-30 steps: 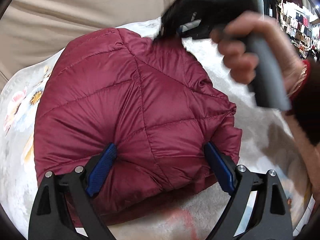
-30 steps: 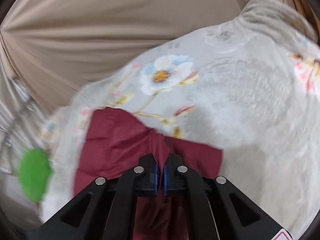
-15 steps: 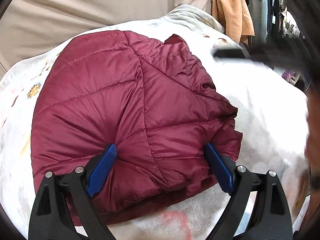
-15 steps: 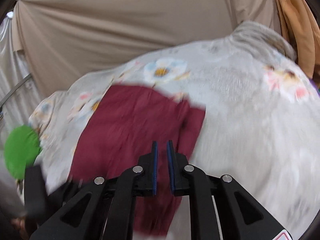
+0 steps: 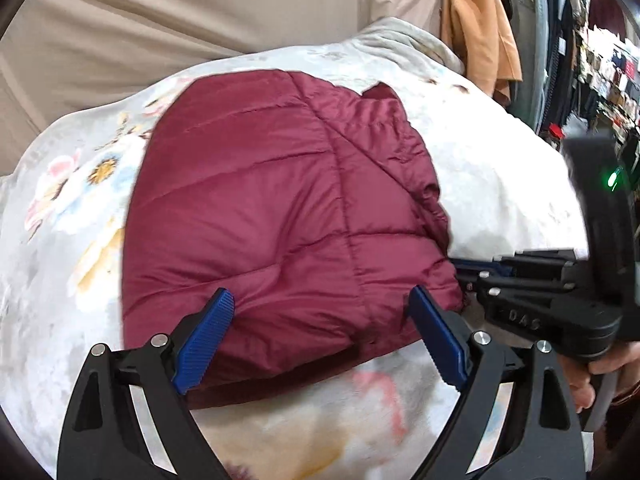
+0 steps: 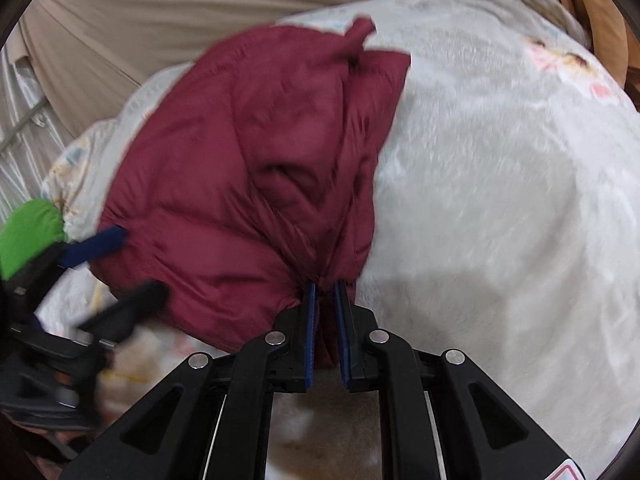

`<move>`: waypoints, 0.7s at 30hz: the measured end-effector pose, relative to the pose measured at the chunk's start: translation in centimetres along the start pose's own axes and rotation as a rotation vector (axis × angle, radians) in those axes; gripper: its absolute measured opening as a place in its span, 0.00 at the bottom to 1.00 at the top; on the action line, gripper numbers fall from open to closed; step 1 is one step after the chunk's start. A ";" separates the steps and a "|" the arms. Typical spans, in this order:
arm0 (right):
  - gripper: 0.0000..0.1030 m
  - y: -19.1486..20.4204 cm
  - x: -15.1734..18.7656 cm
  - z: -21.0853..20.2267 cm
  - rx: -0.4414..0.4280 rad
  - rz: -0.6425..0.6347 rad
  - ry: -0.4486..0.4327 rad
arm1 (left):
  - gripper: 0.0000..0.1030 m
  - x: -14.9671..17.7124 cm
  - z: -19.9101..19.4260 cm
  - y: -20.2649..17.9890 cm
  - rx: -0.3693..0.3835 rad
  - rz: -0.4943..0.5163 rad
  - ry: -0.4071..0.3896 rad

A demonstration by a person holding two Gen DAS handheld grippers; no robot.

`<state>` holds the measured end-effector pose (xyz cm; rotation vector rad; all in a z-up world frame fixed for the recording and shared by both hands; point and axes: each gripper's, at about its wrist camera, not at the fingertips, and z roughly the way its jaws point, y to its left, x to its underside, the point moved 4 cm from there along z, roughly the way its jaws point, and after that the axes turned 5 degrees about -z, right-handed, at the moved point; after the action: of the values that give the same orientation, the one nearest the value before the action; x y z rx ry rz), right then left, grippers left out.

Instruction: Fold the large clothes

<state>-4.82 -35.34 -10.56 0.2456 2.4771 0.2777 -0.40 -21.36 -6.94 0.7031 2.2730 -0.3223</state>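
Jacket count first: you have one folded maroon quilted puffer jacket lying on one pale floral fleece blanket, filling the middle of the left wrist frame; its long axis runs from lower centre toward the upper centre of that frame, with a small collar tab poking up at its far end. You have two grippers; your left gripper stands spread wide, its two blue pads straddling the jacket's near edge at lower centre, pressed against the fabric without pinching it; your right gripper is nearly closed, pinching a gathered bunch of the jacket's near corner at lower centre of the right wrist frame. One orange garment hangs at upper right; a green patch at mid left is blurred and cut off, so you cannot identify it.
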 end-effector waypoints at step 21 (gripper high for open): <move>0.62 -0.9 -7.4 -3.2 -0.168 0.197 -0.133 | 0.90 -4.9 4.8 14.9 0.177 -0.464 0.114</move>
<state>-1.07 -38.40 -4.10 0.4233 2.2855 0.5317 13.82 -13.06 -7.23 0.2742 2.5246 -0.7245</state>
